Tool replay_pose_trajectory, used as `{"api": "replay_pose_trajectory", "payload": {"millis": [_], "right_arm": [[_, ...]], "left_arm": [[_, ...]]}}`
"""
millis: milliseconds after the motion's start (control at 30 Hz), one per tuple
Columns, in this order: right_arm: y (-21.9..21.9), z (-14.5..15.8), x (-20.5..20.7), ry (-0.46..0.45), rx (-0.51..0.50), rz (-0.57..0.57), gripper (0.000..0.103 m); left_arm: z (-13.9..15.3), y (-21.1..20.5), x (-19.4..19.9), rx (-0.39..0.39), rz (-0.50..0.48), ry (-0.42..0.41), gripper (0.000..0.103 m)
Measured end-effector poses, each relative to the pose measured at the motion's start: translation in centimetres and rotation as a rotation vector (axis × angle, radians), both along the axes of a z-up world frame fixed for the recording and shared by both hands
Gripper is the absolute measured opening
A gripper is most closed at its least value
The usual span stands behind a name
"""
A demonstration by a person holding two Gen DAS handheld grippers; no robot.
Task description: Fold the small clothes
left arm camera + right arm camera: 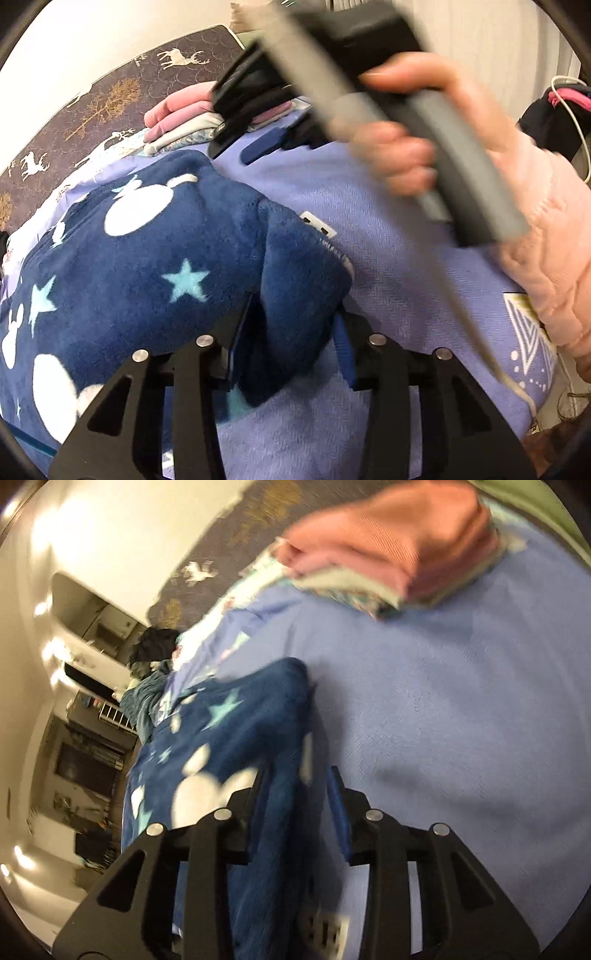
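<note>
Garment: we log one navy fleece piece with white mouse-head shapes and pale stars, lying on the lilac bedspread, partly bunched, one cuff or hem end raised toward the left camera.
Left hand-held gripper: we find it partly open, with the fleece end between its blue pads; whether the pads press the cloth we cannot tell.
Right hand-held gripper: we find it partly open as well, an edge strip of the same fleece running between its fingers, a white label near the bottom; the view is blurred and the grip unclear.
Right hand: we note a person's hand in a pink quilted sleeve on the grey handle, above the bedspread.
Finished stack: we count pink and pale folded pieces piled at the far side of the bed, well apart from the fleece.
Surroundings: a dark reindeer-print mat lies beyond the bedspread.
Step in hand: we judge it the start of a fold, both tools taking up one end of the fleece.
Next move calls for: we judge firm closure on both edges, then carrying them together over the body of the garment, keeping the edge taut and level.
</note>
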State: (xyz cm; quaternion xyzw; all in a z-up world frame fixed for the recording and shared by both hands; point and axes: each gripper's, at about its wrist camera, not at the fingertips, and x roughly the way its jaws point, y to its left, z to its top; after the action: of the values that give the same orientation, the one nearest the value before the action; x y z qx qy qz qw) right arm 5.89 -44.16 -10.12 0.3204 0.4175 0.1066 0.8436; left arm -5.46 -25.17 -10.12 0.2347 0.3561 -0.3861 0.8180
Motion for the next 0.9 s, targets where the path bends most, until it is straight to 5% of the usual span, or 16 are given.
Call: {"api": "replay_pose_trajectory", "payload": {"millis": [267, 367, 433, 500, 700, 900], "right_arm": [[5.3, 1.5, -8.3, -0.133, 0.009, 0.274, 0.034], [6.7, 0.1, -9.1, -0.062, -0.147, 0.265, 0.034], [7.3, -1.1, -9.2, 0.006, -0.274, 0.230, 0.018], [8.1, -0.9, -9.7, 0.003, -0.343, 0.202, 0.017], [11.4, 2.5, -11.1, -0.038, -0.546, 0.170, 0.029], [16.4, 6.9, -10.2, -0.160, -0.597, 0.200, 0.041]], "left_arm": [[1.6, 4.7, 0.4, -0.034, 0.090, -0.020, 0.051], [2.0, 6.5, 0.6, -0.033, 0.146, -0.031, 0.052], [2.1, 8.1, 1.2, -0.045, 0.192, -0.020, 0.052], [2.3, 9.8, 1.7, -0.063, 0.234, -0.008, 0.053], [3.3, 14.8, 2.5, -0.150, 0.319, 0.016, 0.057], [6.6, 23.1, 3.3, -0.282, 0.455, -0.053, 0.057]]}}
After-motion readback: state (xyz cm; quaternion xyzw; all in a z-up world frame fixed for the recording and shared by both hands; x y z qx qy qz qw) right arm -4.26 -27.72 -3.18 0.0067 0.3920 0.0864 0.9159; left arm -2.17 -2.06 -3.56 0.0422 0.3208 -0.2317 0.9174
